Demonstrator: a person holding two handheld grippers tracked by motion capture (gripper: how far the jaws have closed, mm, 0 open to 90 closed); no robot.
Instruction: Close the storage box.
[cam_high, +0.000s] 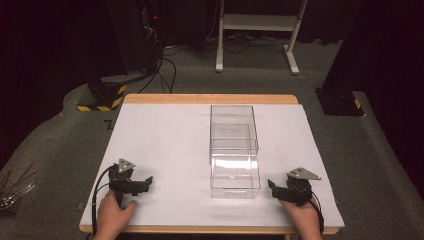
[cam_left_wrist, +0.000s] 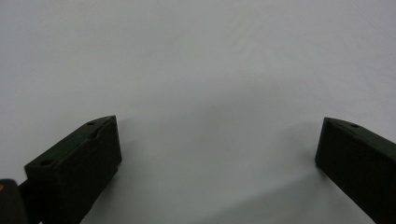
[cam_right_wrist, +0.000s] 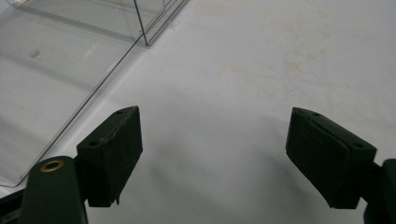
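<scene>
The clear plastic drawer box (cam_high: 233, 150) stands on the white surface (cam_high: 160, 145), a little right of its middle. It is made of 2 parts: a clear outer shell (cam_high: 233, 125) toward the far side and a clear drawer (cam_high: 235, 176) pulled out toward the person, its front panel facing the near edge. In the right gripper view, the drawer's floor and side wall (cam_right_wrist: 60, 79) lie at upper left, close to that gripper's left finger but not touching it.

The left gripper (cam_high: 145, 182) rests on the surface well to the left of the box, held by the left hand (cam_high: 112, 215); its fingers (cam_left_wrist: 77, 161) stand wide apart with nothing but bare white between them. The right gripper (cam_high: 272, 187) sits just right of the drawer's near corner, held by the right hand (cam_high: 302, 217), and its fingers (cam_right_wrist: 112, 149) are likewise spread with nothing held.

The step in hand appears to be approaching the drawer. To do it well, the right gripper should probably meet the front panel squarely, so a push runs straight along the shell without cocking the drawer. The left gripper would do well to steady the shell, since light clear plastic is likely to slide on the smooth sheet.
</scene>
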